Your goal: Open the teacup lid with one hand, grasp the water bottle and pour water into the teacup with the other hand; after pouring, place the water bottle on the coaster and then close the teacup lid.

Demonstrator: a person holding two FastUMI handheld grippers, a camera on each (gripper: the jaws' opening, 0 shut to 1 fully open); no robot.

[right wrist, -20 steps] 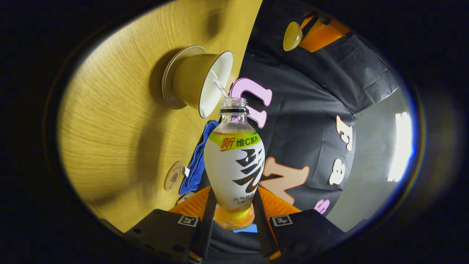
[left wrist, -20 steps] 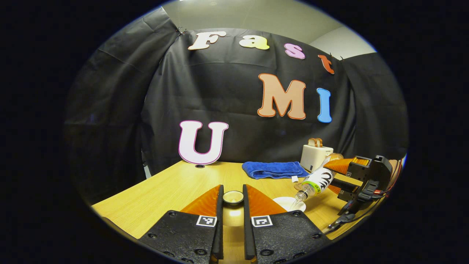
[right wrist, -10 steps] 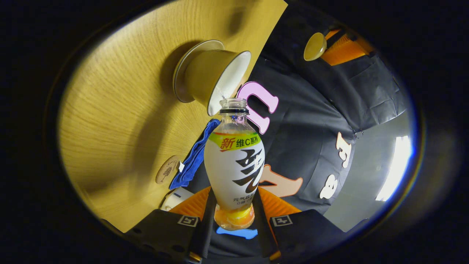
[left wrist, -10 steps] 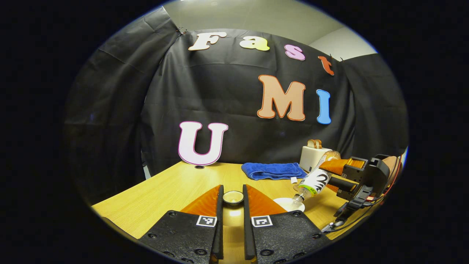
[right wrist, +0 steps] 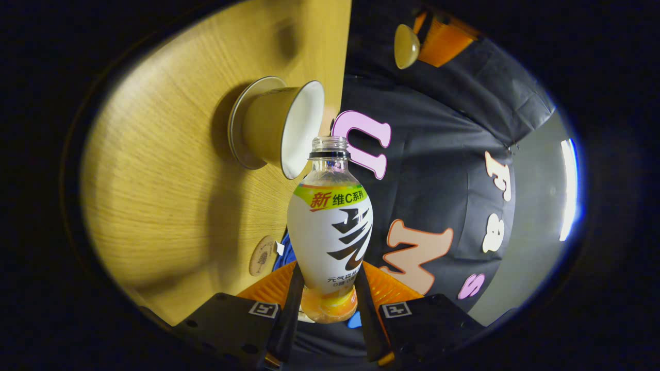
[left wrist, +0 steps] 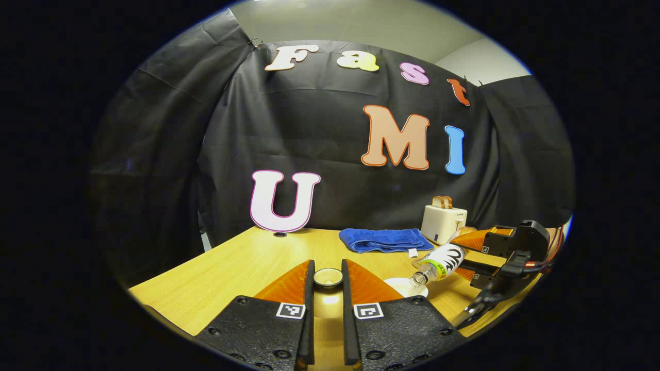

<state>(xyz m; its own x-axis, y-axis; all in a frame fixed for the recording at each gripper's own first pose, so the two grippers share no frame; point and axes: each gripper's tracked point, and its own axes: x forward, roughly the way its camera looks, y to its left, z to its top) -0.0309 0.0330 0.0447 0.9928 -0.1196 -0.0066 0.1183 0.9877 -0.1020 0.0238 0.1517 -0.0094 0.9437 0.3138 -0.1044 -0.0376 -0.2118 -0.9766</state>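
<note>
Bottle [right wrist: 330, 232], clamped in the right hand-held gripper [right wrist: 328, 288], points its neck at 12 o'clock toward the cup [right wrist: 278, 129] near the counter [right wrist: 170, 206] edge; left hand-held gripper [left wrist: 328, 281] pinches the lid [left wrist: 328, 277].

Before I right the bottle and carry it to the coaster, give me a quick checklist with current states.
1. Right gripper shut on water bottle: ok.
2. Left gripper holding teacup lid off the cup: ok.
3. Teacup upright on its saucer, open: ok.
4. Stream stopped at bottle mouth: cannot tell.
5. Coaster bare: ok.
6. Blue towel off the coaster: cannot tell.
</note>
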